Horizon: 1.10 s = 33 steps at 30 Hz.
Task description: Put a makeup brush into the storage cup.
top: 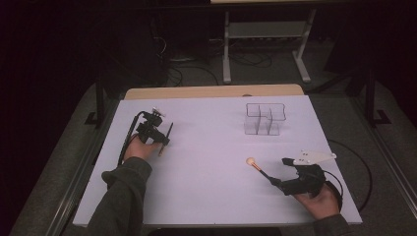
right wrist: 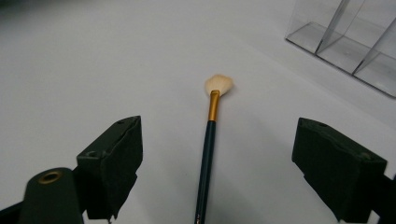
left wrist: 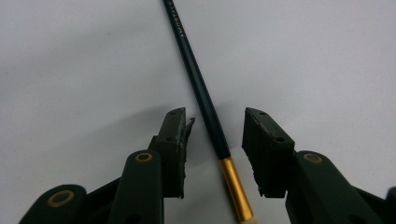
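Left gripper view: brush [left wrist: 205, 98] bristles cut off below frame.

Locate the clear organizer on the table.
High view: the clear organizer stands at the table's far right, beyond the brush lying before the right tool.

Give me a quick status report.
Left hand-held gripper open astride one brush. Right hand-held gripper open astride another brush. Nothing blocking.

Clear divided organiser [top: 264, 119] stands on white table [top: 206, 196], far right part. Grey metal stand [top: 265, 44] on floor beyond table.
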Each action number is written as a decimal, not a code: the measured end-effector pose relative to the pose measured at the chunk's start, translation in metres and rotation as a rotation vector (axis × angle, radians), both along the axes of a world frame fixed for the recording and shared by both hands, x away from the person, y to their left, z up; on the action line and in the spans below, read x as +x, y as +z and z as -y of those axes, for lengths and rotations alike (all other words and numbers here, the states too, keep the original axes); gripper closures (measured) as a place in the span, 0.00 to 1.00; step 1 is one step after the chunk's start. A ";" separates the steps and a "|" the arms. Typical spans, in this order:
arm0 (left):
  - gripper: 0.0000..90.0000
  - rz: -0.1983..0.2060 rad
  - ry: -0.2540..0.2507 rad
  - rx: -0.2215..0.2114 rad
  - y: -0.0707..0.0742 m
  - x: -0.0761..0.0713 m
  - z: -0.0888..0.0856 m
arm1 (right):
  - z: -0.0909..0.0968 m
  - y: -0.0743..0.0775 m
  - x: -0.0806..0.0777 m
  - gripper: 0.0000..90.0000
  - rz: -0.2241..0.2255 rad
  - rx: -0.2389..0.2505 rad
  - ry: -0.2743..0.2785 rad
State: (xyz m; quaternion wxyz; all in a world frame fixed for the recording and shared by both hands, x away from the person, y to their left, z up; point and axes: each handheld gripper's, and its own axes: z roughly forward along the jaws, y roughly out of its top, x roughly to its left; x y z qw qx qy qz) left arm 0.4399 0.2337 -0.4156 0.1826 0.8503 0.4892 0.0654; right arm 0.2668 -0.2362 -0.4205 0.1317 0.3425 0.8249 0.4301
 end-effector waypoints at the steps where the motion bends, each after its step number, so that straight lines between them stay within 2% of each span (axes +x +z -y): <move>1: 0.69 -0.011 -0.015 0.020 0.000 0.001 -0.001 | 0.000 0.000 0.000 0.17 0.000 0.000 0.000; 16: 0.83 -0.015 -0.015 0.062 -0.002 0.000 0.001 | 0.001 0.001 -0.001 0.17 -0.002 0.006 0.002; 24: 0.92 -0.012 -0.001 0.119 -0.002 -0.002 0.006 | -0.001 0.001 -0.001 0.17 0.006 0.003 0.010; 28: 0.92 -0.012 0.005 0.121 -0.002 -0.001 0.008 | -0.001 0.001 -0.002 0.17 0.002 0.002 0.011; 33: 0.93 -0.020 0.006 0.105 -0.001 0.000 0.005 | 0.000 0.001 -0.002 0.17 0.000 0.004 0.007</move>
